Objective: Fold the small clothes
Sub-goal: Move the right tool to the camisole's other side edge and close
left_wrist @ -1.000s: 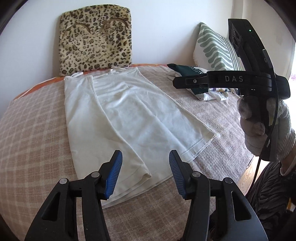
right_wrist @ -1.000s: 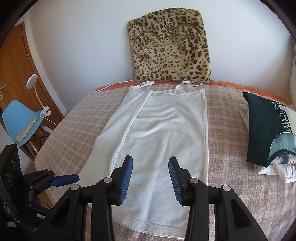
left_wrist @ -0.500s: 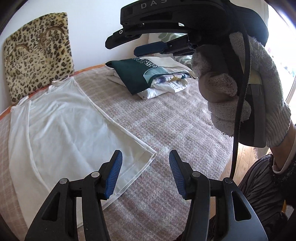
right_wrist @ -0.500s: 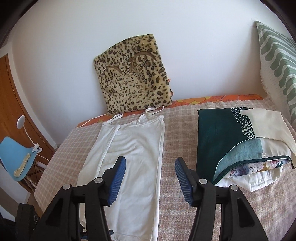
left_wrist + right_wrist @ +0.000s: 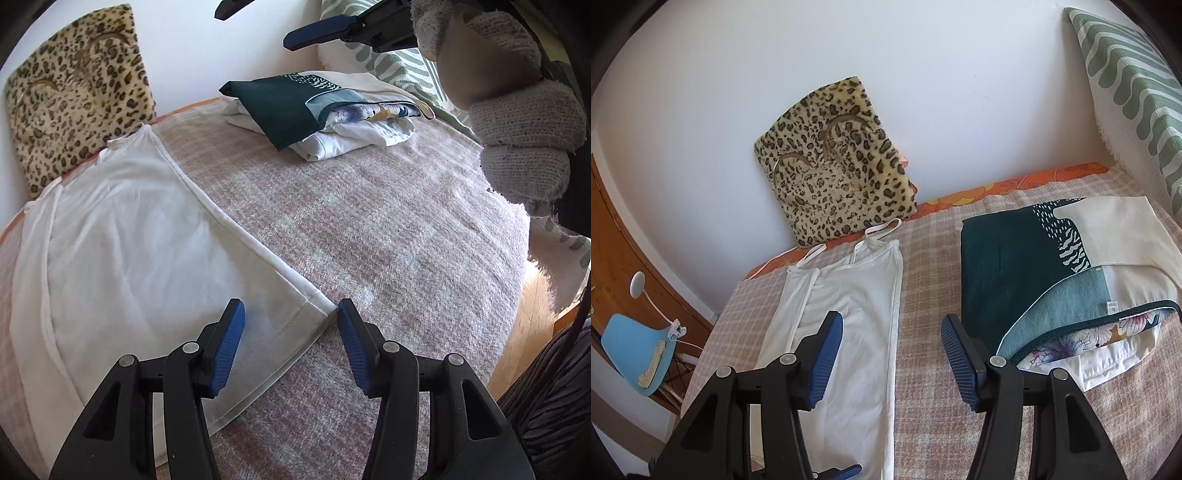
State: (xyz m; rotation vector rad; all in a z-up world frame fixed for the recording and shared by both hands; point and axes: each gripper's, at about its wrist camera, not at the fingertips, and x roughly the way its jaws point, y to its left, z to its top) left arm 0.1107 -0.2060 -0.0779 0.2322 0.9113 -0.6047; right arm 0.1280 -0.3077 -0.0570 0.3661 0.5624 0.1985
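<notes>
1. Clearly limp and light, the white camisole (image 5: 122,236) lies flat on the bed (image 5: 369,229), one long side already folded in.
2. Its near hem corner sits between the left hand-held gripper (image 5: 288,332) jaws, which are closing, pads not yet pressing; pinch that doubled hem.
3. Right hand-held gripper (image 5: 892,354) hovers apart, empty, beside the folded clothes pile (image 5: 1052,288).

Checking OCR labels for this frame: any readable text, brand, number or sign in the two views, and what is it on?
No text can be read in either view.
Small white sewn-in tag on the folded teal and dark green cloth: it carries print, too small and blurred to read.
Long white strappy cotton top, leopard-print plush cushion, green wavy-patterned pillow: no lettering visible.
</notes>
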